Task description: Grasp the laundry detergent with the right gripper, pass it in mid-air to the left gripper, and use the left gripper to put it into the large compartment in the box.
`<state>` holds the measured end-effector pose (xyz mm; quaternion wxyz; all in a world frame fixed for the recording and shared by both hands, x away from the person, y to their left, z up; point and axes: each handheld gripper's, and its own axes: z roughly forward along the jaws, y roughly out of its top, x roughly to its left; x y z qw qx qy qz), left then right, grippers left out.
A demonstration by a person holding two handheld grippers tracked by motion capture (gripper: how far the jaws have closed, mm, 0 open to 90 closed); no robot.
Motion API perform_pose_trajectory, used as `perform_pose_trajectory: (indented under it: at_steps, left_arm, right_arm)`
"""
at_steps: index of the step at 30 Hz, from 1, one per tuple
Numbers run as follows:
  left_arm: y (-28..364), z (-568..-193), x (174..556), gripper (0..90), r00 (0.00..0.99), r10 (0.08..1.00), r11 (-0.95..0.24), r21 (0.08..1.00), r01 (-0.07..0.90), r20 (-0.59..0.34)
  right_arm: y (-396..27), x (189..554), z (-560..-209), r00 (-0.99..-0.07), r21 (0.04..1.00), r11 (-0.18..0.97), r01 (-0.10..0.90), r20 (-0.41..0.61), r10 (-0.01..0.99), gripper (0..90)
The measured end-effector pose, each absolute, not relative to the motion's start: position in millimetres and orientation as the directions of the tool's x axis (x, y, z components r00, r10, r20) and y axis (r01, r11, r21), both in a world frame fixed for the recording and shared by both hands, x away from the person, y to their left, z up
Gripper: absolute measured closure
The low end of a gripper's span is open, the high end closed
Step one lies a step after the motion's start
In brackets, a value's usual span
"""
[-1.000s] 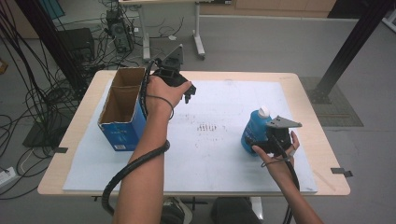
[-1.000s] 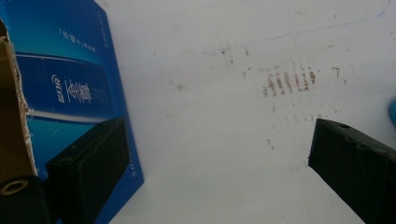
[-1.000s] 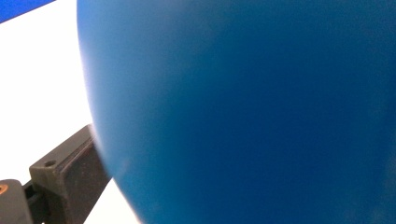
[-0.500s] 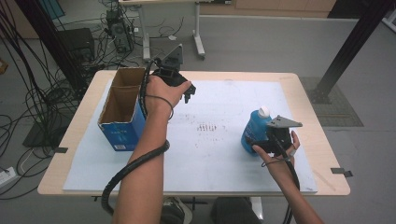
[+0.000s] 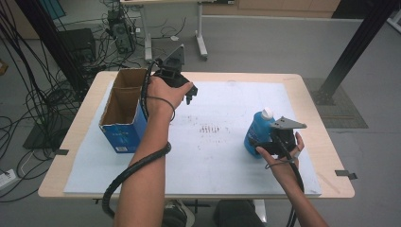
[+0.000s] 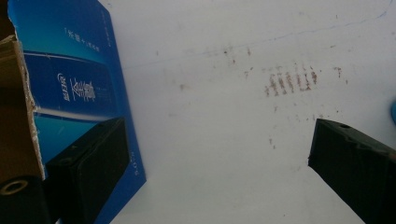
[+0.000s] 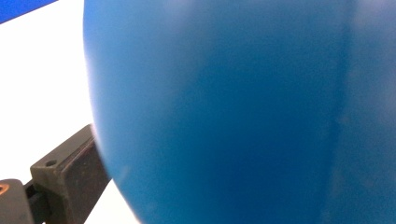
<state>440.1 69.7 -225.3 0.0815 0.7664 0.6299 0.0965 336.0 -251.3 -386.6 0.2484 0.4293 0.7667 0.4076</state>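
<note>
A blue bottle [image 5: 256,131] with a white cap stands upright at the right of the white mat [image 5: 222,161]. My right gripper [image 5: 267,137] is shut on it from the near side. In the right gripper view the bottle's blue body [image 7: 243,112] is very close, and one black finger [image 7: 70,175] presses its left side; the other finger is hidden. My left gripper [image 5: 187,95] hovers open beside the far right corner of an open blue cardboard box [image 5: 121,113]. Nothing lies between its wide-apart jaws [image 6: 219,170], and the box's blue wall [image 6: 70,79] is at the left.
Dark smudges [image 5: 210,128] mark the mat's middle. The wooden table [image 5: 333,146] ends just right of the bottle. Behind the table are cables, equipment and a desk leg [image 5: 201,38] on the floor. A black post [image 5: 352,47] stands at the far right.
</note>
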Motion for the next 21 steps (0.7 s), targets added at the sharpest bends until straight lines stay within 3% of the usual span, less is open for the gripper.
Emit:
perform_pose_trajectory:
  at_steps: [21]
  left_arm:
    - [68.0, -224.0, 441.0, 5.8, 0.19, 0.981, -0.195, 0.247, 0.949, 0.045]
  right_arm:
    - [-252.3, 336.0, -385.6, -0.508, 0.837, 0.304, 0.456, -0.036, 0.861, 2.0]
